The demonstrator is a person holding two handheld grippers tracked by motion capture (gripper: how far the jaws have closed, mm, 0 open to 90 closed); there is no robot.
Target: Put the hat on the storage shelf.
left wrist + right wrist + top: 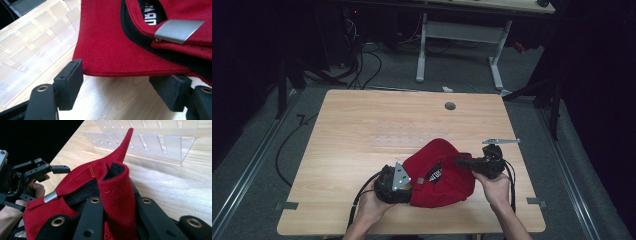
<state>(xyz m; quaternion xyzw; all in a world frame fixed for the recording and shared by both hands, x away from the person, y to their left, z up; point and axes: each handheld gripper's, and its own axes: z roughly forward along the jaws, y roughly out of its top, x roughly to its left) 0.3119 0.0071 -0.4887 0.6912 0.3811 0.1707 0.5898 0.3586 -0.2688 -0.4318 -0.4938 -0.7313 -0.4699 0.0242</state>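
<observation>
Red cap (pixel 439 172) lies low and centre on the desk (pixel 362 135); right tool (pixel 117 205) pinches a fold of it, left tool (pixel 120 82) gapes at its hem, gripping nothing.

Inner label of red cap (pixel 107 47): white lettering, cut off, unreadable.

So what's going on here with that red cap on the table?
A person is working a red cap on the wooden table with two tools. The right hand-held gripper is shut on a fold of the cap's fabric. The left hand-held gripper sits open at the cap's rim near the metal buckle, pads not pressing it. A clear plastic rack lies behind.
</observation>
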